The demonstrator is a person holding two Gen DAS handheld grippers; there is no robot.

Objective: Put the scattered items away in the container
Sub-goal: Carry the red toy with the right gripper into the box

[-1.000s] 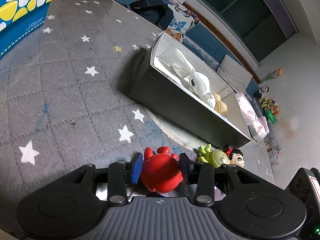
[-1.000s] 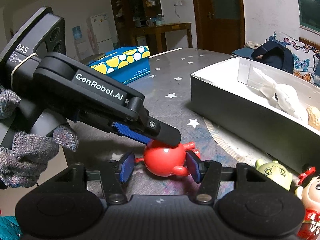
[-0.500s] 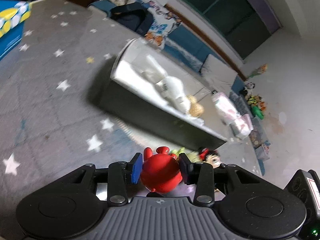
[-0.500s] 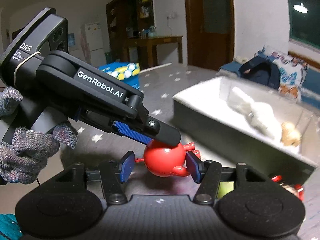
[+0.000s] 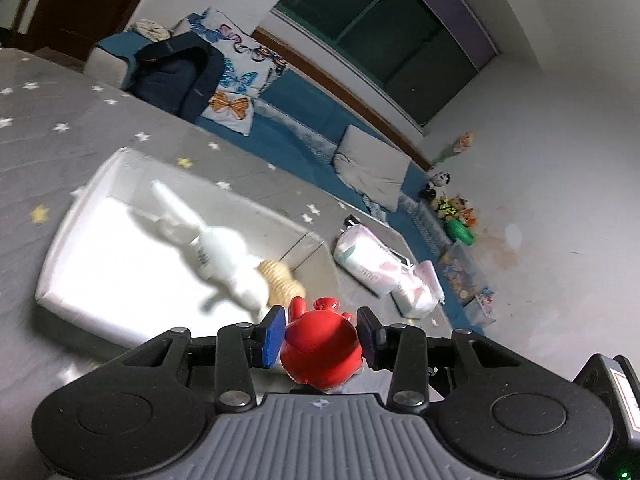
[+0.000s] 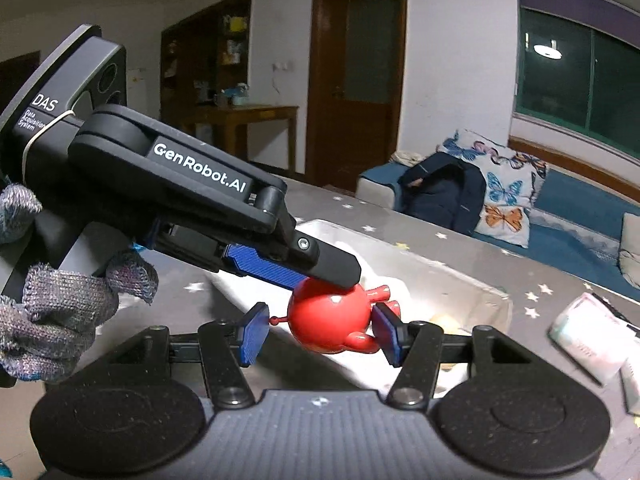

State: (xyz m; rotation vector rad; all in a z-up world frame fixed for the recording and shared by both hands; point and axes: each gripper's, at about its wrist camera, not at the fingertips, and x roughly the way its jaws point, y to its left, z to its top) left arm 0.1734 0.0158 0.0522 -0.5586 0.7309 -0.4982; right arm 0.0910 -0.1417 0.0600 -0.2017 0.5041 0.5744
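A round red toy with small limbs hangs in the air, and both grippers grip it. My left gripper is shut on its sides. In the right wrist view the left gripper's fingers come in from the left over the red toy, while my right gripper presses on the toy's tail and limbs. The toy is above the near end of the white box, which holds a white rabbit plush and a tan toy. The white box's rim shows behind the toy.
A grey star-patterned cloth covers the table. Wrapped white packets lie past the box near the table edge. A gloved hand holds the left gripper. Behind are a blue sofa with butterfly pillows and floor toys.
Both grippers have risen with the red toy and moved from the cloth in front of the box to above its near end. The green toy and the doll have dropped out of view.
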